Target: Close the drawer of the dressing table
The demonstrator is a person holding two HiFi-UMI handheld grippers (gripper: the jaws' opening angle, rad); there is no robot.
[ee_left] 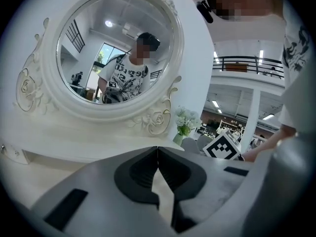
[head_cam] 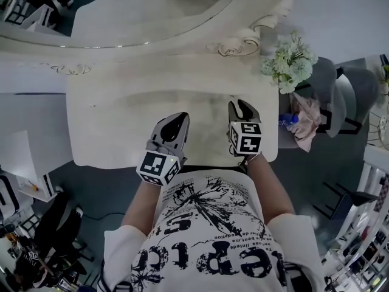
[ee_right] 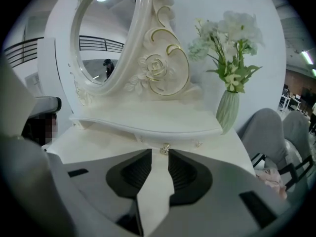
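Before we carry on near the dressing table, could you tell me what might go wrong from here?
The vase of flowers stands near the right gripper; a sideways swing could tip it over.
That gripper's jaws are open with the drawer knob just ahead; they might snag it and tug it outward.

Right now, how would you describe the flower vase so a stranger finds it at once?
Start at the white dressing table with its oval mirror. Right of the mirror's carved rose stands a ribbed pale green vase of white flowers, the only green thing there.
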